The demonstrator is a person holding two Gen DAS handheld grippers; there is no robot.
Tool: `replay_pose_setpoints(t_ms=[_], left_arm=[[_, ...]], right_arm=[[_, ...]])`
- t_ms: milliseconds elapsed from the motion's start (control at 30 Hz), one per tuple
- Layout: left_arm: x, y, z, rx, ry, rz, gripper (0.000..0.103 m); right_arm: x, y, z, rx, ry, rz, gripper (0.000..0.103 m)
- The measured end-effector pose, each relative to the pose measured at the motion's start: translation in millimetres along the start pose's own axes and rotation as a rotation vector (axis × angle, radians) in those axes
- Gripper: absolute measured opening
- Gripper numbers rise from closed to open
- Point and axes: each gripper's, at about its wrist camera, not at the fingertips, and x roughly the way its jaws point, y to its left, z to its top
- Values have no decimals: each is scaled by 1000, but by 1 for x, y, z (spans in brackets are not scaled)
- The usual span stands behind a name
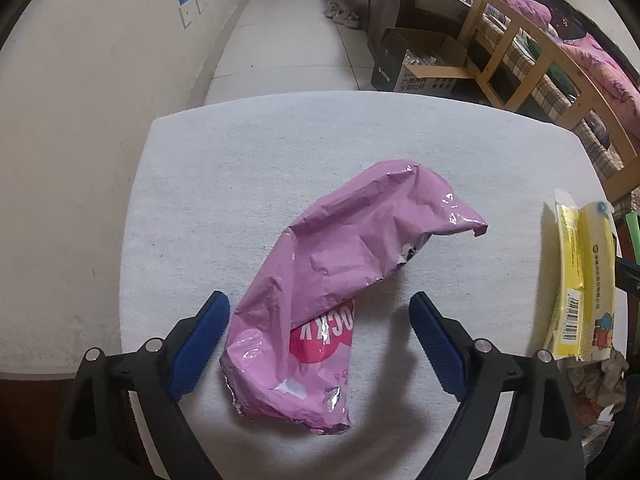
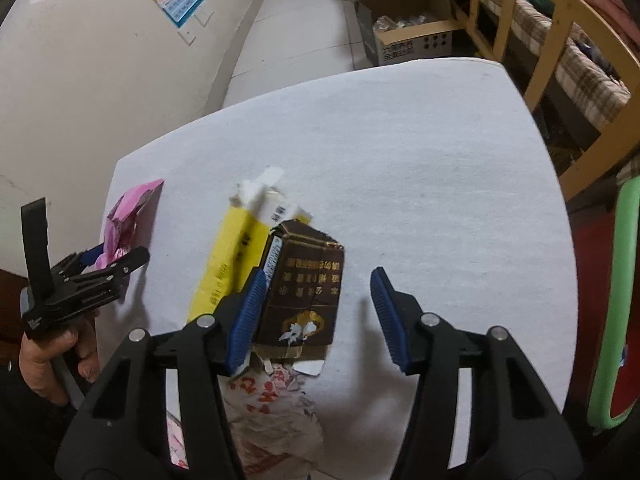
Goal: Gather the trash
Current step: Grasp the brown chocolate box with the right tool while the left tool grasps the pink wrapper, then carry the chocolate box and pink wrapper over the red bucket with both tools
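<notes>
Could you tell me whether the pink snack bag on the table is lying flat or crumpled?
Crumpled. The pink snack bag is creased and folded over itself, its far end lifted off the white table.

Open left tool (image 1: 319,322) straddles pink wrapper (image 1: 320,292).

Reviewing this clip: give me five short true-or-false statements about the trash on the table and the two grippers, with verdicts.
1. The pink wrapper lies crumpled on the white table. True.
2. The left gripper has lifted the wrapper off the table. False: its jaws stand open around it.
3. The brown box sits between the right gripper's jaws. True.
4. The yellow packet lies on the floor. False: it is on the table, beside the box.
5. A cardboard carton stands on the floor. True.
</notes>
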Motion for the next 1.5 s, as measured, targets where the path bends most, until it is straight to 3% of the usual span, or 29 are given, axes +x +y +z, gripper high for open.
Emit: replay_pose_setpoints(t_ms=[233, 300, 367, 467, 533, 767, 1000, 1500], left_arm=[[-2, 1, 1, -3, -15, -5, 84], [-5, 2, 0, 6, -29, 26, 73], [-9, 7, 1, -6, -38, 32, 54], [-12, 18, 2, -34, -33, 21, 39], [-17, 23, 1, -38, -38, 10, 35], [-48, 20, -7, -59, -97, -8, 32], [-101, -6, -15, -23, -166, -15, 32], [-216, -80, -52, 75, -306, -62, 32]], right_arm=[[22, 19, -6, -50, 53, -13, 52], [23, 16, -7, -36, 57, -4, 50], [21, 16, -8, -43, 54, -8, 49], [16, 17, -9, -46, 50, -6, 48], [9, 16, -10, -42, 34, -5, 48], [-19, 22, -9, -62, -21, -20, 48], [-62, 26, -14, -75, -92, -14, 49], [-163, 19, -68, -110, -249, -25, 49]])
